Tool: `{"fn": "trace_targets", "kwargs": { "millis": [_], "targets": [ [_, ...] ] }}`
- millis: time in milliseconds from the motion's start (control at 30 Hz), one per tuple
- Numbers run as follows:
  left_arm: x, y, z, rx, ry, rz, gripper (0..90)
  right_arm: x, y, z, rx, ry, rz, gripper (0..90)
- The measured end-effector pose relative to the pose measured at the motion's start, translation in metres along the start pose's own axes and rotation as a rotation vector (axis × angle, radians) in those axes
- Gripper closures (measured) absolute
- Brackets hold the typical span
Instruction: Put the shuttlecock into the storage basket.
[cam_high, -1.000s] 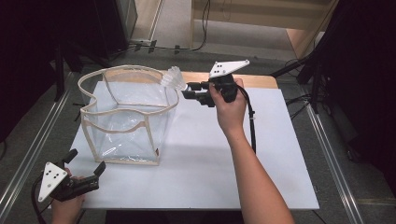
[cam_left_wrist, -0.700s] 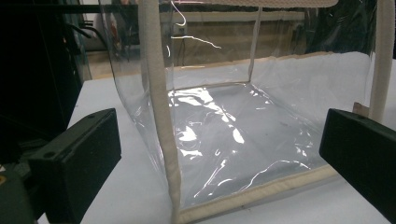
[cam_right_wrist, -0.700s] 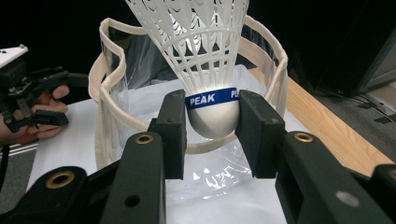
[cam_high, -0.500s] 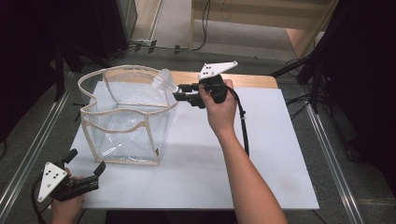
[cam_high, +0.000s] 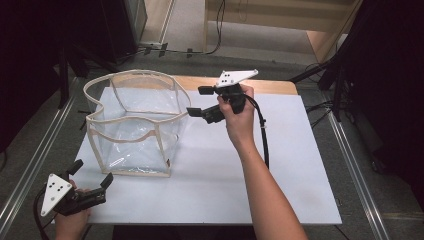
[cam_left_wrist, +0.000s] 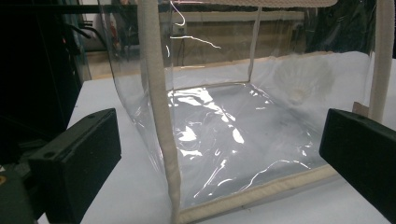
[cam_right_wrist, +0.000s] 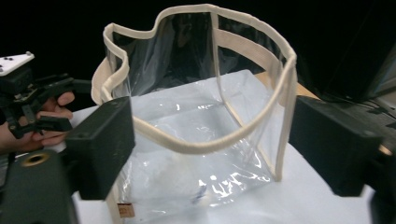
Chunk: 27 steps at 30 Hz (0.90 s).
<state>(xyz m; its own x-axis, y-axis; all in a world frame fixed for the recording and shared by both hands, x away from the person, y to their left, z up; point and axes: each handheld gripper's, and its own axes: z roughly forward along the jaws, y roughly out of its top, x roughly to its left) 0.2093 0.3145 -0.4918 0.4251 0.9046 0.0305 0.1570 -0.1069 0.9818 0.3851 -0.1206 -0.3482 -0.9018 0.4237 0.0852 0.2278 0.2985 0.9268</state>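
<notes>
A clear plastic bag (cam_high: 134, 125) with cream trim stands open on the white bench (cam_high: 280, 175). A pale shuttlecock-like shape (cam_left_wrist: 299, 84) inside blurs through its wall. The right hand-held gripper (cam_high: 197, 101), jaws just opened and empty, hovers beside the rim. The left hand-held gripper (cam_high: 92, 172) rests spread near the bag's base.

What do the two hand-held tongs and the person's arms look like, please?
Both tongs, left and right, are black with blocky jaws and a white three-cornered plate with dark dots on top. A black cable trails from the right one. The forearms are bare, without sleeves.
</notes>
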Motion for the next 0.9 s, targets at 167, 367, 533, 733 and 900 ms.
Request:
{"fn": "trace_targets", "kwargs": {
  "millis": [167, 367, 533, 733, 900],
  "targets": [
    [0.0, 0.0, 0.0, 0.001, 0.0, 0.0, 0.0, -0.001, -0.013, -0.009, -0.008, -0.042, 0.022, 0.0],
    [-0.001, 0.0, 0.001, 0.001, 0.001, 0.001, 0.0, -0.001, -0.029, -0.025, -0.028, -0.087, 0.036, 0.0],
    [-0.001, 0.0, 0.001, 0.001, 0.001, 0.001, 0.0, 0.001, -0.04, -0.037, -0.031, -0.122, 0.046, 0.0],
    [-0.001, 0.0, 0.001, 0.002, 0.001, 0.001, 0.0, 0.002, -0.052, -0.049, -0.037, -0.144, 0.052, 0.0],
    [-0.001, 0.0, 0.001, 0.003, 0.003, 0.003, 0.0, 0.002, -0.061, -0.058, -0.041, -0.154, 0.063, 0.0]
  ]
}}
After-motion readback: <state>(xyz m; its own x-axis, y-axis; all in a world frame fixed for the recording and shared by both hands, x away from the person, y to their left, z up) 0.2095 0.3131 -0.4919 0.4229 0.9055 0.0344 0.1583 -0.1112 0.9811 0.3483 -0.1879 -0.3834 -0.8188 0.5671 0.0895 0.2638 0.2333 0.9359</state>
